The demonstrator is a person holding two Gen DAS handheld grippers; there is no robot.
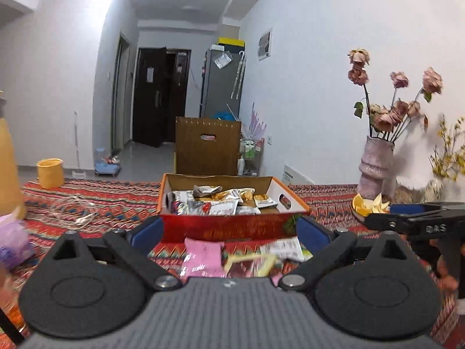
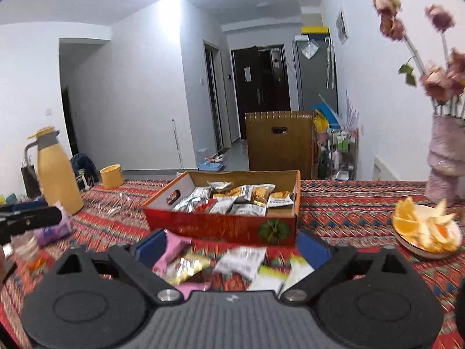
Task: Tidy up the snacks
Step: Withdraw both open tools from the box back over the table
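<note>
A red and orange cardboard box [image 1: 232, 226] [image 2: 221, 224] lies on the patterned tablecloth, filled with several silver and yellow snack packets [image 1: 226, 199] [image 2: 241, 199]. Loose packets lie in front of it: a pink packet [image 1: 202, 257] [image 2: 171, 251], a white packet [image 1: 286, 248] [image 2: 241, 261] and a gold packet [image 2: 187, 267]. My left gripper [image 1: 229, 229] is open above the loose packets, nothing between its blue pads. My right gripper [image 2: 231, 244] is open too, over the same pile, empty. The right gripper also shows in the left wrist view [image 1: 412, 221].
A pink vase of dried roses [image 1: 375, 168] [image 2: 444, 160] and a plate of orange slices [image 1: 369, 205] [image 2: 427, 229] stand at the right. At the left are a yellow jug [image 2: 56, 174], a yellow cup [image 1: 51, 173] [image 2: 111, 176], a white cable [image 1: 78, 212] and a purple bag [image 2: 52, 231]. A brown chair [image 1: 207, 149] stands behind.
</note>
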